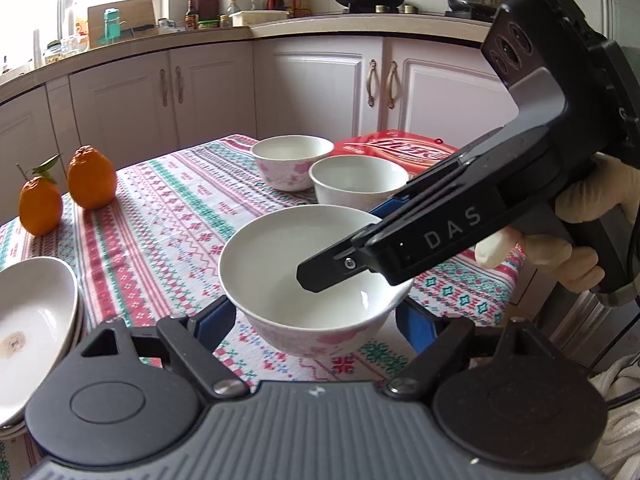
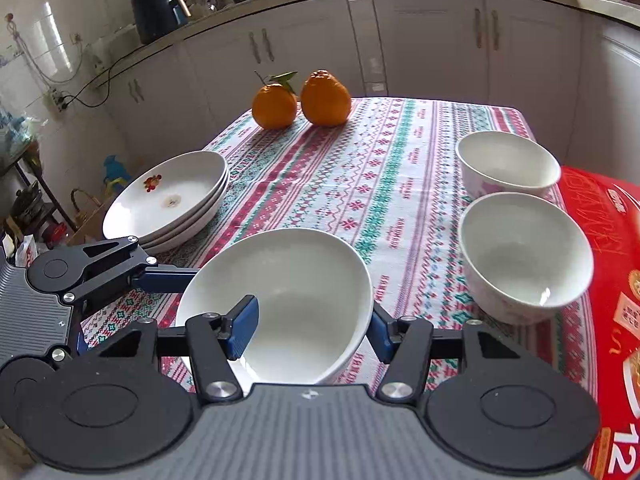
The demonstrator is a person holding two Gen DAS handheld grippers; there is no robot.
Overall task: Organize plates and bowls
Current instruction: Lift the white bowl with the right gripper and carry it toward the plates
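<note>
Because its rim sits between the right gripper's point(image 2: 312, 330) spread fingers — one inside, one outside, not clenched — the nearest bowl point(image 2: 288, 300) seems about to be lifted; the left gripper point(image 1: 316, 312) flanks it, released. Farther off, two bowls point(image 2: 520, 256) and the plate stack point(image 2: 168, 200) wait.

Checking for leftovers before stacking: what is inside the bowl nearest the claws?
The nearest bowl looks empty and clean, apart from one finger of the right claw reaching inside over its rim. That finger covers a patch of the inner wall.
</note>
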